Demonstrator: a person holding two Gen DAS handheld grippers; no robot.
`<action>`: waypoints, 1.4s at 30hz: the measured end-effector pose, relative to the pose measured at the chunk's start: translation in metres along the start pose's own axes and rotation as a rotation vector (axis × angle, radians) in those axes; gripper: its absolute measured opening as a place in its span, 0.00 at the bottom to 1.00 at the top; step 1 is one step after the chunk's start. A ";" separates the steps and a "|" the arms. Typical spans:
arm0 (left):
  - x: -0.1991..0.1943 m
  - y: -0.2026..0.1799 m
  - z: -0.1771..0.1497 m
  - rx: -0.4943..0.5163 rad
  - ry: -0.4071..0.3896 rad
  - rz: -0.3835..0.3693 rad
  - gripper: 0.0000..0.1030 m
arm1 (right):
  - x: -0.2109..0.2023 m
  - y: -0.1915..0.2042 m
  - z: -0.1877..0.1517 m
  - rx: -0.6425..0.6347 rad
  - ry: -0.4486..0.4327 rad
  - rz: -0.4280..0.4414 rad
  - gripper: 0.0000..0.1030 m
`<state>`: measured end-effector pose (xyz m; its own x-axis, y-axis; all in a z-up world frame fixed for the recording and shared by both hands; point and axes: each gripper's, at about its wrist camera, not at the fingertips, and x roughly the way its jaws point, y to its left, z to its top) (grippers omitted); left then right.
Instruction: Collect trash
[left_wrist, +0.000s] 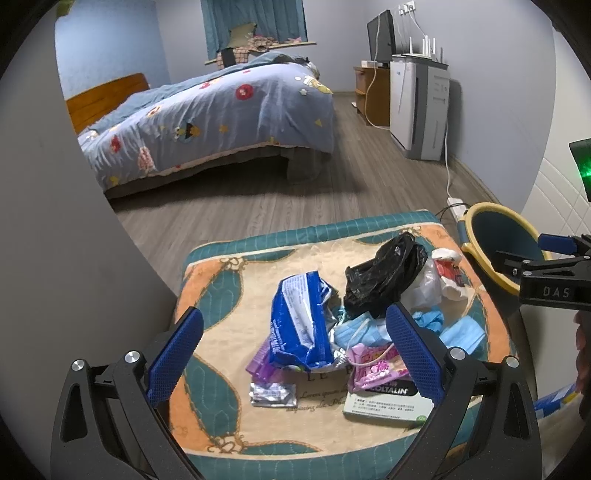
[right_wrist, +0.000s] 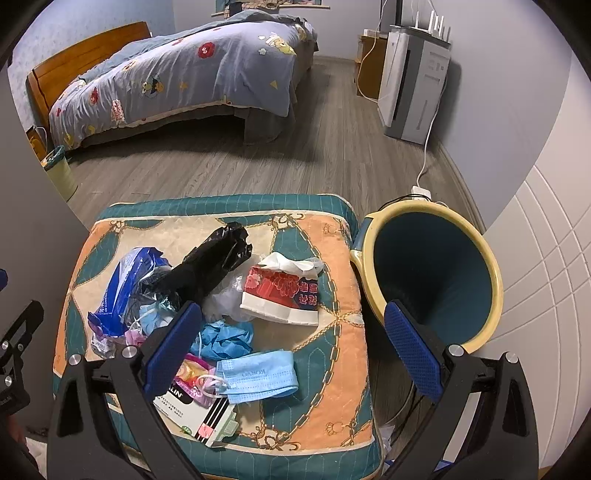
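Tongs first: the left gripper (left_wrist: 293, 363) and right gripper (right_wrist: 293, 354) both gape wide, empty, above a patterned cushion (right_wrist: 332, 354). Trash lies heaped there — medicine box (right_wrist: 195, 413), blue face mask (right_wrist: 258, 374), blue wrapper (left_wrist: 299, 321), black bag (right_wrist: 218, 260), red tissue pack (right_wrist: 282, 293). Beside the cushion stands a yellow-rimmed bin (right_wrist: 432, 266); beyond it, a bed (right_wrist: 177, 74).

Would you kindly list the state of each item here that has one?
left hand-held gripper: open, empty
right hand-held gripper: open, empty
bin: uncovered, nothing visible inside
black bag: crumpled
blue wrapper: torn open
face mask: flat on the cushion
tissue pack: opened
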<state>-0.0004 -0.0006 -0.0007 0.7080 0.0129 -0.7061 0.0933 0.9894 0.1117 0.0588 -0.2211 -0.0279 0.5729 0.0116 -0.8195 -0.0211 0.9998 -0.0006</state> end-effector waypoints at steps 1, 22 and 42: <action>0.000 0.000 -0.001 -0.001 -0.001 -0.001 0.95 | 0.000 0.000 0.000 0.001 0.002 0.001 0.95; 0.004 -0.003 -0.002 0.010 -0.002 0.009 0.95 | 0.003 -0.002 -0.001 0.009 0.015 0.003 0.95; 0.002 -0.002 -0.001 0.016 -0.002 0.014 0.95 | 0.005 -0.001 -0.004 0.011 0.023 0.006 0.95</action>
<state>0.0002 -0.0027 -0.0030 0.7105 0.0261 -0.7032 0.0946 0.9867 0.1321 0.0584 -0.2221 -0.0345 0.5539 0.0169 -0.8324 -0.0149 0.9998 0.0105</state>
